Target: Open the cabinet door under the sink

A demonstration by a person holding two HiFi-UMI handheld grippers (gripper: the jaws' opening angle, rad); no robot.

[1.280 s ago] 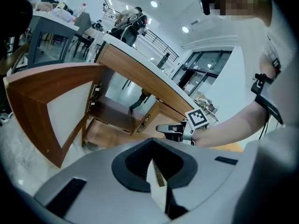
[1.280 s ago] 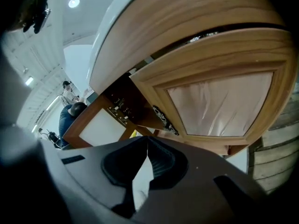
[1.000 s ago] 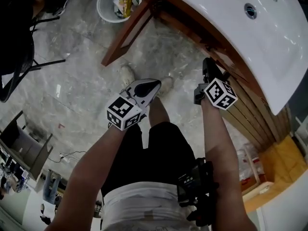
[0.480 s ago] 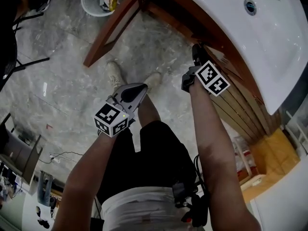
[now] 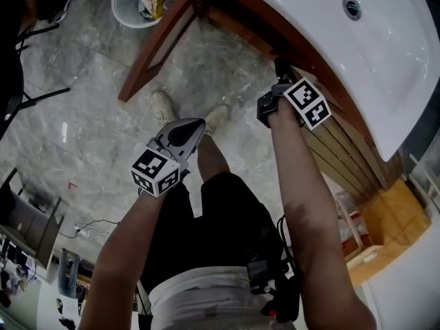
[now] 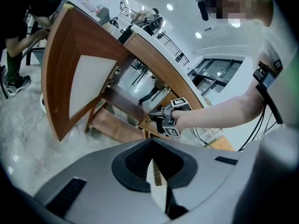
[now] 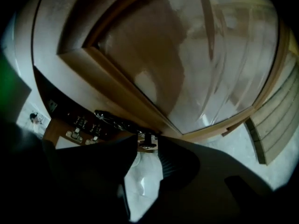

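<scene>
A white sink [image 5: 385, 53] tops a wooden cabinet. One cabinet door [image 5: 155, 47] [image 6: 79, 78] stands swung wide open at the left. My right gripper [image 5: 280, 71] [image 6: 156, 118] is up against the shut door [image 7: 187, 55] beside it. Its jaws have just been opening and stand open, with the small dark knob [image 7: 148, 142] between their tips and not pinched. My left gripper [image 5: 180, 135] [image 6: 152, 164] hangs shut and empty over the floor, apart from the cabinet.
A white bin [image 5: 141, 2] with rubbish stands on the marble floor beyond the open door. My shoes [image 5: 163, 105] are near the cabinet. A black chair [image 5: 27, 60] sits at the left, and another person [image 6: 28, 27] behind the open door. Slatted wood [image 5: 337, 150] runs right.
The right gripper has rolled and moved in against the shut door under the sink's rim. The left gripper has sunk a little to the left, still shut.
</scene>
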